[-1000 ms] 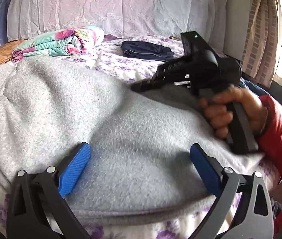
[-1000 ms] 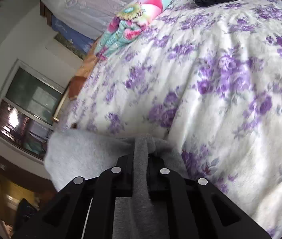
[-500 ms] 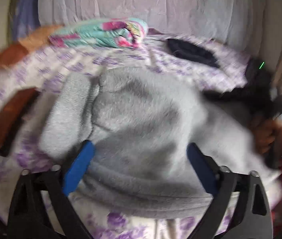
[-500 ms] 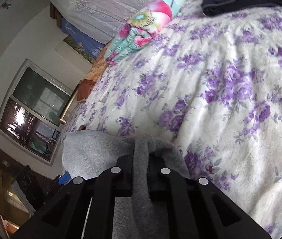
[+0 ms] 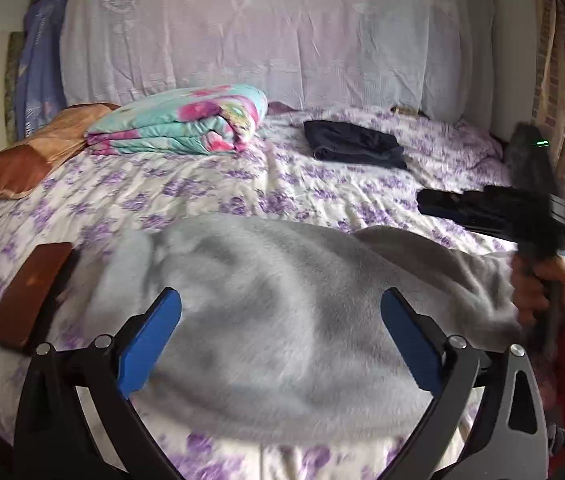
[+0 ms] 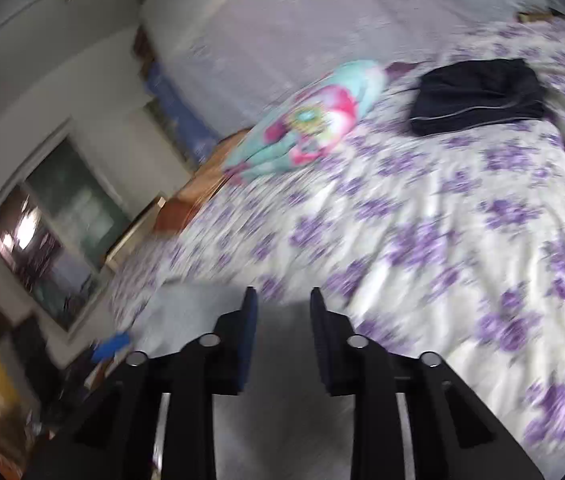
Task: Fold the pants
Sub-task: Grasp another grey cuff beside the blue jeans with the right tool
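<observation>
The grey fleece pants (image 5: pixel 282 312) lie bunched on the purple-flowered bedspread (image 5: pixel 186 184) near the front edge. My left gripper (image 5: pixel 281 314) is open wide and hovers over the middle of the pants, holding nothing. My right gripper (image 6: pixel 283 300) is partly open and empty, raised above the right end of the pants (image 6: pixel 186 312). It also shows in the left wrist view (image 5: pixel 482 208), held by a hand with a red sleeve.
A folded floral quilt (image 5: pixel 182 124) and a folded dark garment (image 5: pixel 354 144) lie at the back of the bed. A brown flat object (image 5: pixel 30 292) lies left of the pants. A brown pillow (image 5: pixel 34 148) is at the far left.
My right gripper has opened, let go of the grey fabric and lifted away. The pants have dropped flat on the bed. My left gripper has pulled back, still open.
</observation>
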The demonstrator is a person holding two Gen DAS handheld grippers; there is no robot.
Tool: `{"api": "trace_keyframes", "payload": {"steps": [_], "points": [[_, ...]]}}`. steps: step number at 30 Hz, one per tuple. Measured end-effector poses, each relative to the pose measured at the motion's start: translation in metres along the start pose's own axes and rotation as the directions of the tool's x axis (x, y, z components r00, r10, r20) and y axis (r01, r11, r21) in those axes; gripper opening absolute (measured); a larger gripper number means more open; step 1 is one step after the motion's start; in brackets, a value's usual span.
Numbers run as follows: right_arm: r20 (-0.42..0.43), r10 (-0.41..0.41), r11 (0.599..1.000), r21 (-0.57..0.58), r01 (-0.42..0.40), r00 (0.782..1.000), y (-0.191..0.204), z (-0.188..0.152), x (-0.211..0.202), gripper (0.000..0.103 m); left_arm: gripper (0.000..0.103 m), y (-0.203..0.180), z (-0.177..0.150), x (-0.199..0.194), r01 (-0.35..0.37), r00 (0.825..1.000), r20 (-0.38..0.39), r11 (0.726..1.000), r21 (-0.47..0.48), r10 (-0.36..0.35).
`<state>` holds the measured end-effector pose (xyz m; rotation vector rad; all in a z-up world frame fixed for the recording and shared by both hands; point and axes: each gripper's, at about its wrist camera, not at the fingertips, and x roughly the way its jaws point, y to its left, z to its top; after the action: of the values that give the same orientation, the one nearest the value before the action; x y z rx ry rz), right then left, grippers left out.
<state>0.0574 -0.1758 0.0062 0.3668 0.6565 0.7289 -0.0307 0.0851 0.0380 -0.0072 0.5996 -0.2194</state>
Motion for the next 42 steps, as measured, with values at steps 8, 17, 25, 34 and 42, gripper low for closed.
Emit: {"api": "trace_keyframes", "payload": {"steps": [8, 17, 25, 34, 42], "points": [[-0.141, -0.027, 0.98, 0.191, 0.054, 0.99, -0.05, -0.02, 0.032, 0.0, 0.098, 0.006, -0.027, 0.05, -0.149, 0.982, -0.109, 0.988, 0.05, 0.153], [0.083, -0.083, 0.985, 0.159, 0.07, 0.993, -0.042, -0.042, -0.095, 0.005, 0.098, -0.007, -0.016, -0.001, 0.063, 0.998, 0.007, 0.997, -0.047, -0.063], [-0.061, -0.304, 0.944, 0.114, 0.309, 0.951, -0.078, -0.092, -0.119, 0.0, 0.098, -0.053, -0.04, 0.06, 0.044, 0.992, -0.123, 0.998, 0.051, -0.037], [0.147, -0.459, 0.87, 0.273, 0.41, 0.876, -0.097, -0.106, -0.245, 0.022, 0.098, -0.053, -0.047, 0.051, 0.057, 0.994, -0.099, 0.996, 0.064, -0.05], [0.248, -0.405, 0.83, 0.503, 0.24, 0.88, -0.147, -0.129, -0.288, 0.024, 0.098, -0.051, -0.041, 0.053, 0.039, 0.993, -0.118, 0.997, 0.061, -0.031]]}}
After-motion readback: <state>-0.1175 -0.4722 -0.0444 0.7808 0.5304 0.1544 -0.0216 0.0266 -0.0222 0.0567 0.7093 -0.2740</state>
